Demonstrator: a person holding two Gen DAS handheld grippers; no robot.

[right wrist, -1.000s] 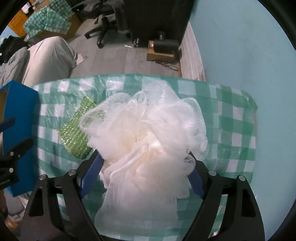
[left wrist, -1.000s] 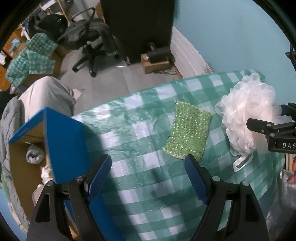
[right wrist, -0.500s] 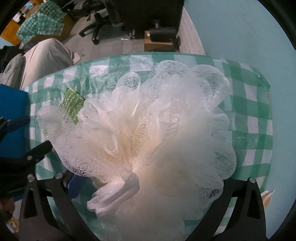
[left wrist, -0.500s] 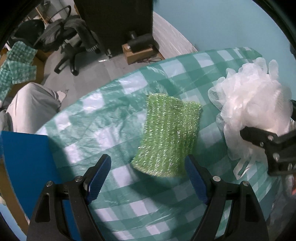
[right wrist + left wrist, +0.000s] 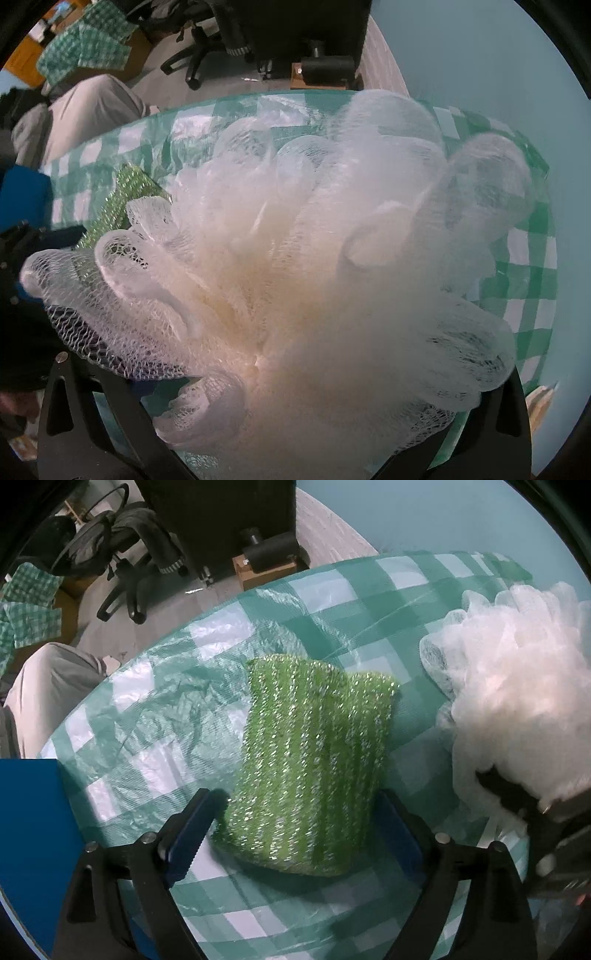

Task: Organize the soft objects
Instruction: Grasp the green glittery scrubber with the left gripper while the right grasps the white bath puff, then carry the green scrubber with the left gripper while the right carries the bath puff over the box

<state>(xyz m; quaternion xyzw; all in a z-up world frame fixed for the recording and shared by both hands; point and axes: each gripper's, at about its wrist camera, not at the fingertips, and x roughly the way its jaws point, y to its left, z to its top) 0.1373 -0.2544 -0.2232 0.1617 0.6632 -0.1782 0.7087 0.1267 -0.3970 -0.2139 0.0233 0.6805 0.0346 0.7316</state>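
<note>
Left wrist view: the left gripper (image 5: 295, 825) stands wide, its blue-padded fingers (image 5: 190, 830) on either side of the near end of the green glittery scrubber (image 5: 314, 760), which lies flat on the green-and-white checked tablecloth (image 5: 166, 716). The pads look close to the scrubber's edges, but whether they touch it cannot be told. To the right of the scrubber sits the white mesh bath pouf (image 5: 517, 709), with the black frame of the right gripper (image 5: 532, 812) against its near side. A blue box (image 5: 33, 830) fills the lower left edge. Beyond the table stand an office chair (image 5: 133, 554), a dark cabinet (image 5: 221, 517) and a small cardboard box (image 5: 266, 570) on the floor.

Right wrist view: the pouf (image 5: 314, 266) fills nearly the whole frame — it sits between the black arms of the right gripper and hides both fingertips, so the claw's opening cannot be told. The green scrubber (image 5: 125, 199) peeks out at the pouf's left, the left gripper's dark frame (image 5: 22, 251) just beside it. Checked tablecloth (image 5: 528, 269) shows to the right, against a pale blue wall (image 5: 480, 55).
</note>
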